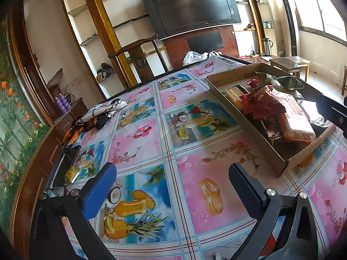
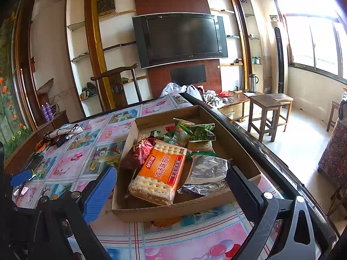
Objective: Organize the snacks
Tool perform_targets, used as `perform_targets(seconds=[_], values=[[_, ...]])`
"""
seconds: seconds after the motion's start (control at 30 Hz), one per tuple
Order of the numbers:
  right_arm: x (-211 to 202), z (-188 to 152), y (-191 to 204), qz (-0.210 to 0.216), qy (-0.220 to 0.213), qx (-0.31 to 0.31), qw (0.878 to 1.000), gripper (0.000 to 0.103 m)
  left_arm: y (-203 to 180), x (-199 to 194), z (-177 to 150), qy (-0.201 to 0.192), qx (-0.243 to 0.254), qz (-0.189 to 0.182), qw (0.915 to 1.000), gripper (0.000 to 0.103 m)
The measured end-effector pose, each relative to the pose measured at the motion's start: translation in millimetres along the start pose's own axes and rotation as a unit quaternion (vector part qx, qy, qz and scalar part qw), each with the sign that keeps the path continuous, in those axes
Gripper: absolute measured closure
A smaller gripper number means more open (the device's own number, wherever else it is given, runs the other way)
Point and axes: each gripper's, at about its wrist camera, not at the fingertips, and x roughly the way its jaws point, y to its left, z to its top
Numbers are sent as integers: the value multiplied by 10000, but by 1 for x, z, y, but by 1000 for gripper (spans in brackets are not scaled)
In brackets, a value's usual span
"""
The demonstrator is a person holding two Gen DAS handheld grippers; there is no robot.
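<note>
A shallow cardboard box (image 2: 173,211) sits on the patterned table and holds several snacks: an orange cracker pack (image 2: 160,173), a dark red bag (image 2: 138,153), a silver foil bag (image 2: 208,173) and green packets (image 2: 201,133). My right gripper (image 2: 171,184) is open and empty, its fingers either side of the box's near end. The box also shows at the right of the left wrist view (image 1: 256,127), with the cracker pack (image 1: 297,127). My left gripper (image 1: 173,186) is open and empty above bare tablecloth, left of the box.
A black-and-white cloth (image 1: 102,112) lies at the table's far left. A dark phone-like object (image 1: 67,162) and glasses (image 1: 56,190) lie near the left edge. A wooden chair (image 2: 117,86) stands behind the table, stools (image 2: 266,112) to the right.
</note>
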Motion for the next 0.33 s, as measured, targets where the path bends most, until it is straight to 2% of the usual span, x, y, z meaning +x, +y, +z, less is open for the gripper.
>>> perform_targets(seconds=[0.2, 0.33], values=[[0, 0, 0, 26, -5, -1, 10000, 1, 3, 0, -1, 62, -49, -97, 9999, 0], [-3, 0, 1, 35, -93, -24, 9999, 1, 6, -2, -2, 37, -109, -10, 9999, 0]])
